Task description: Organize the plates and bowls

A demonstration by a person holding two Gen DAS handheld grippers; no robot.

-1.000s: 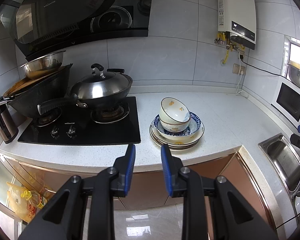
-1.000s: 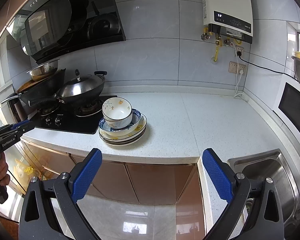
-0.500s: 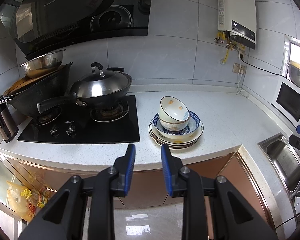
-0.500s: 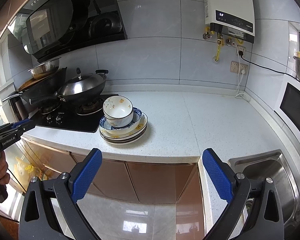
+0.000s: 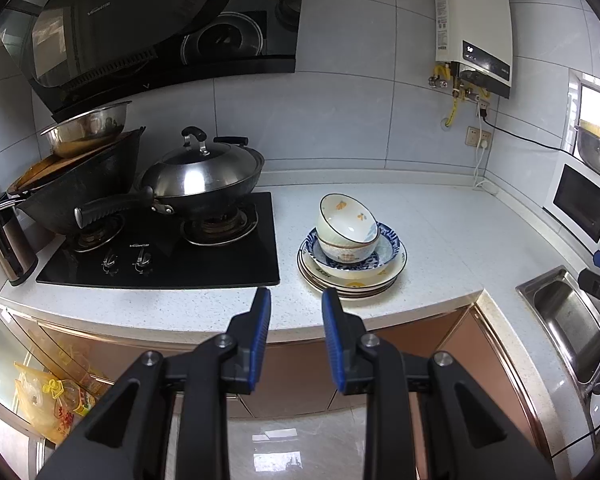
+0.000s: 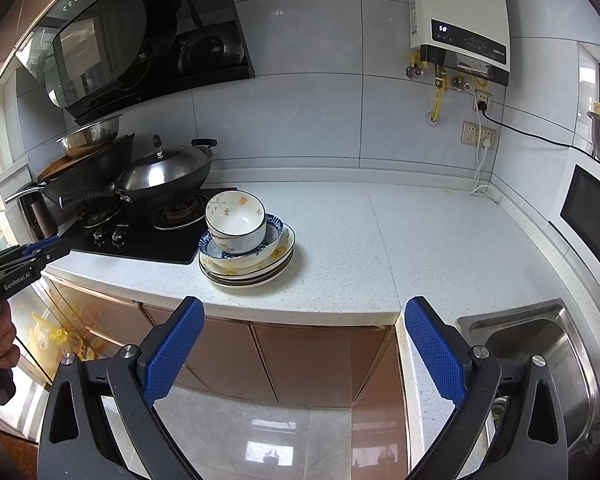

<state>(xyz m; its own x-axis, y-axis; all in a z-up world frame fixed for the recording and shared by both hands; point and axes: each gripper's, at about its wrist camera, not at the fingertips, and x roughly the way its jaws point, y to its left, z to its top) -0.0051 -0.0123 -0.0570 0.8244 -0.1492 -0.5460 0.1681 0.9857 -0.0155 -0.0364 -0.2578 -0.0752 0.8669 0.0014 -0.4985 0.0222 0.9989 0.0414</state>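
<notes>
We hold both grippers off the worktop's point(image 6: 380, 248) front edge. Our left gripper point(image 5: 296, 300) is narrowly parted and empty; our right gripper point(image 6: 304, 312) gapes wide, empty. The stacked plates and bowls point(image 5: 351, 246) sit near the front edge, beside the hob point(image 5: 164, 248).

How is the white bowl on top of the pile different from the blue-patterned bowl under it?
The white bowl is deeper and narrower; the blue-patterned bowl is shallower and wider. The white bowl has small orange and yellow motifs inside, while the blue-patterned bowl carries a dense blue rim pattern. The white bowl leans tilted; the blue-patterned bowl sits nearly level on the plates. Both are in the same pile on the countertop, untouched by either tool.
</notes>
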